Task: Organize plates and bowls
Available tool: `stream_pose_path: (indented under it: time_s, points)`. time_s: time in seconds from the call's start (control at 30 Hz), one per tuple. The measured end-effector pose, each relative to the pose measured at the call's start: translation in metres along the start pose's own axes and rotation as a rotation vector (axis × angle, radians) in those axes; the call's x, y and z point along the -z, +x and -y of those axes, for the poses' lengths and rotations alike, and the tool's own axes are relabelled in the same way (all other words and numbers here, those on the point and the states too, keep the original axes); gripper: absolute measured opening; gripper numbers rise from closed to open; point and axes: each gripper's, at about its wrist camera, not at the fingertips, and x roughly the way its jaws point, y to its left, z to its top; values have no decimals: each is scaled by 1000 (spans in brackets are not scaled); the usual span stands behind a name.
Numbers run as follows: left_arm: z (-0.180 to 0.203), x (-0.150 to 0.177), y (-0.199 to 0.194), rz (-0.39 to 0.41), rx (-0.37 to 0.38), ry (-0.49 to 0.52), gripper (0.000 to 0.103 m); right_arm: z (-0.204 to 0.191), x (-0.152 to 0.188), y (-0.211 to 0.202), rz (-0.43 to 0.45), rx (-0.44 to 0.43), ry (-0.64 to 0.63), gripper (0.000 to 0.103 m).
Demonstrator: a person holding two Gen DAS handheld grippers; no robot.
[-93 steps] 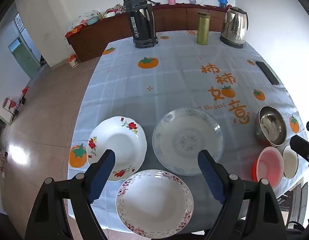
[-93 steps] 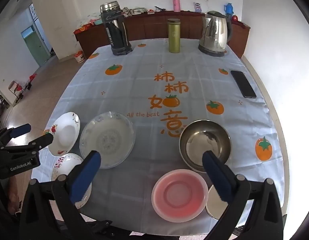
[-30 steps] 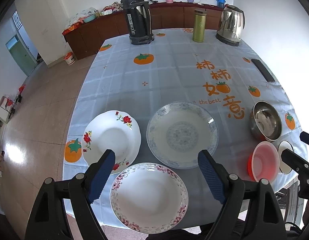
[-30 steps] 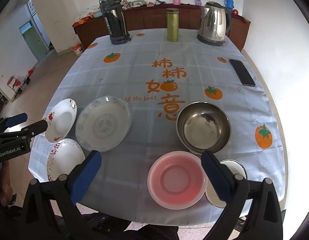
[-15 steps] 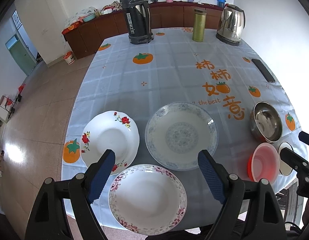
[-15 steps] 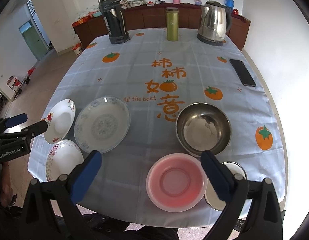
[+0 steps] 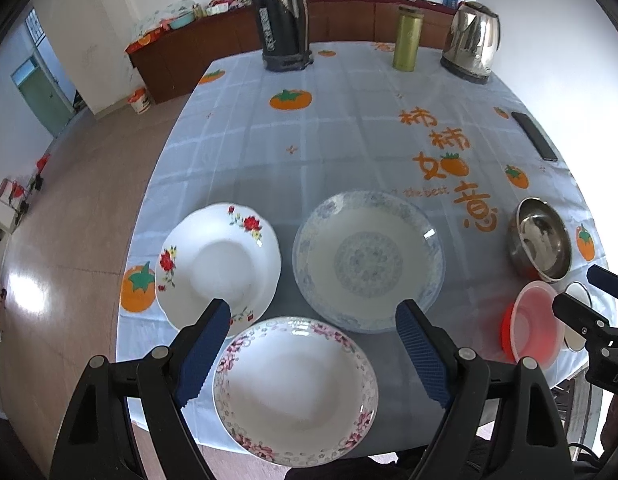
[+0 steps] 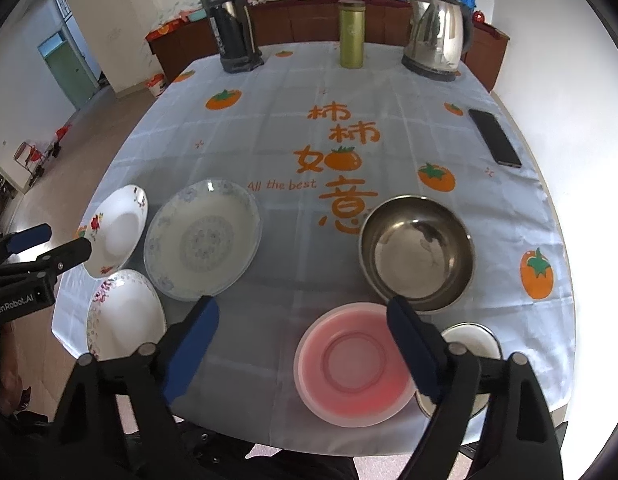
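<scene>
Left hand-held gripper (image 7: 313, 322) hangs wide open above the pink-flowered white plate (image 7: 295, 392) at the desk's (image 8: 269, 128) near edge, gripping nothing. Right hand-held gripper (image 8: 303, 318) has just been narrowing its jaws, yet they stand apart and empty over the translucent pink plastic bowl (image 8: 349, 364), also at the near edge, steel bowl (image 8: 417, 252) just behind.

Three plates (image 7: 295, 388) left, three bowls (image 8: 417, 254) right

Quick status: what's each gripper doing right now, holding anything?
Left gripper: open, holding nothing, above the pink-rimmed plate.
Right gripper: open, jaws have just been closing, nothing between them, over the pink bowl.
</scene>
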Motion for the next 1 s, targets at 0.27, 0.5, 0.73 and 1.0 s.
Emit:
stream_pose_path:
  time_s: [0.27, 0.5, 0.73, 1.0]
  points:
    - [-32, 16, 20, -68, -35, -96, 87, -14, 5, 24, -54, -34, -56, 73]
    - [-62, 42, 35, -103, -72, -142, 81, -39, 12, 45, -99, -88, -151, 60]
    - [-87, 70, 54, -157, -105, -188, 81, -71, 18, 71, -152, -183, -235, 55]
    - [-110, 96, 71, -233, -48, -255, 46, -104, 25, 103, -219, -276, -282, 37]
